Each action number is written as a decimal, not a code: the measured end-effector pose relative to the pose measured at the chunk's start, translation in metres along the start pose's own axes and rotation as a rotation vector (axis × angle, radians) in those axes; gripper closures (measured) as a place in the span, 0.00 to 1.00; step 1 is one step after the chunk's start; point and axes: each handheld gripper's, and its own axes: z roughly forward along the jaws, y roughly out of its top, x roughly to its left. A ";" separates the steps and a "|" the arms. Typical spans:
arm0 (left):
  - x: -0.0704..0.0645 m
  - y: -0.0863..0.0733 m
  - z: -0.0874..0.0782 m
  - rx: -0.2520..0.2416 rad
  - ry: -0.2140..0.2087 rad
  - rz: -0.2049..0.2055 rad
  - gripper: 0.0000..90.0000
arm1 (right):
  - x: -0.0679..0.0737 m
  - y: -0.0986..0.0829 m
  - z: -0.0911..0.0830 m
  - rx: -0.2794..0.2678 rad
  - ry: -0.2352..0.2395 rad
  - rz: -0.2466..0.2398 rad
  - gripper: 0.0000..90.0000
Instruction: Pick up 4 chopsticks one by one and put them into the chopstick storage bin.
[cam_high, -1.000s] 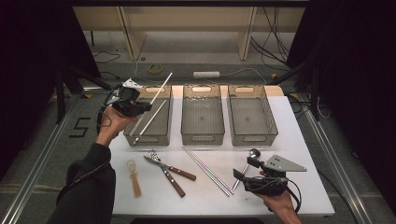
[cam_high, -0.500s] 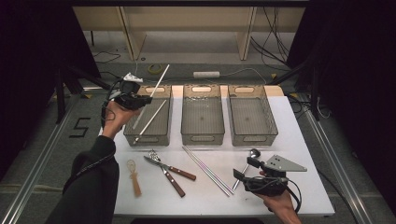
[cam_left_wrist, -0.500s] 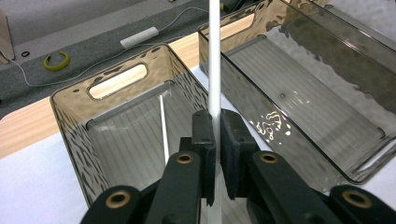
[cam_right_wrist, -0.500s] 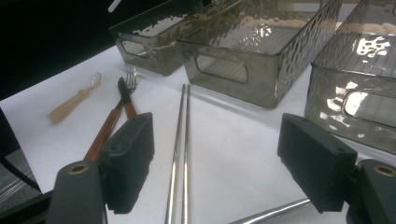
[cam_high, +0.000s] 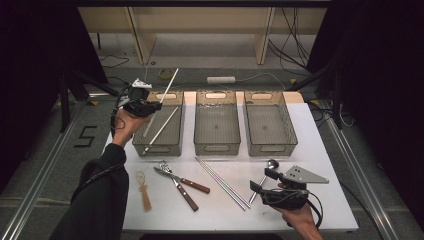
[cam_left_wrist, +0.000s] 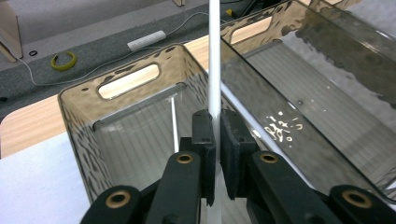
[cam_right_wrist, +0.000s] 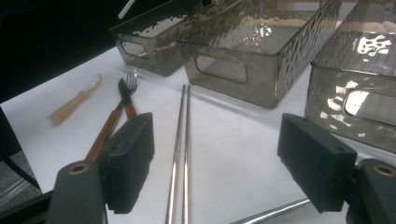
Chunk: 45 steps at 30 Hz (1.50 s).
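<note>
Left gripper (cam_high: 150, 106) raised over the far left corner of the table (cam_high: 325, 165), above the left bin (cam_high: 172, 145). Jaws closed tight on a white stick (cam_high: 167, 87), seen clamped between the pads in the left gripper view (cam_left_wrist: 214, 70). Stick held tilted, upper end pointing far and to the right past the bin's far rim. Second white stick (cam_high: 161, 129) lying diagonally inside the left bin, near end toward the bin's near left corner. Left bin seen again in the left gripper view (cam_left_wrist: 84, 121), with its handle slot at the far wall.

Right gripper (cam_high: 264, 181) low over the near right part of the table, held in a hand (cam_high: 300, 217) at the near edge. Jaws spread wide, nothing between them; wide gap confirmed in the right gripper view (cam_right_wrist: 224, 154). Metal ladle (cam_high: 264, 175) lying just beside this gripper, bowl end toward the bins.

Three smoked clear bins in a row across the far half of the table: left bin, middle bin (cam_high: 216, 145), right bin (cam_high: 272, 145). Middle and right bins holding nothing visible.

On the near half, left to right: small wooden spoon (cam_high: 144, 192); fork (cam_high: 177, 176) and knife (cam_high: 182, 192) with brown handles, lying crossed; pair of metal chopsticks (cam_high: 222, 176) side by side, running diagonally. Same chopsticks lying straight ahead between the jaws in the right gripper view (cam_right_wrist: 180, 154), well apart from both pads.
</note>
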 end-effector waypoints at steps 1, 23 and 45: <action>0.001 -0.001 0.001 -0.001 0.000 -0.003 0.94 | 0.000 0.000 0.000 -0.001 0.000 -0.002 0.31; 0.013 -0.034 0.016 0.024 0.017 -0.031 0.94 | -0.001 0.000 0.001 0.002 0.000 0.007 0.32; 0.010 -0.055 0.032 0.090 0.054 -0.007 0.92 | -0.001 0.000 0.000 0.002 0.002 0.006 0.32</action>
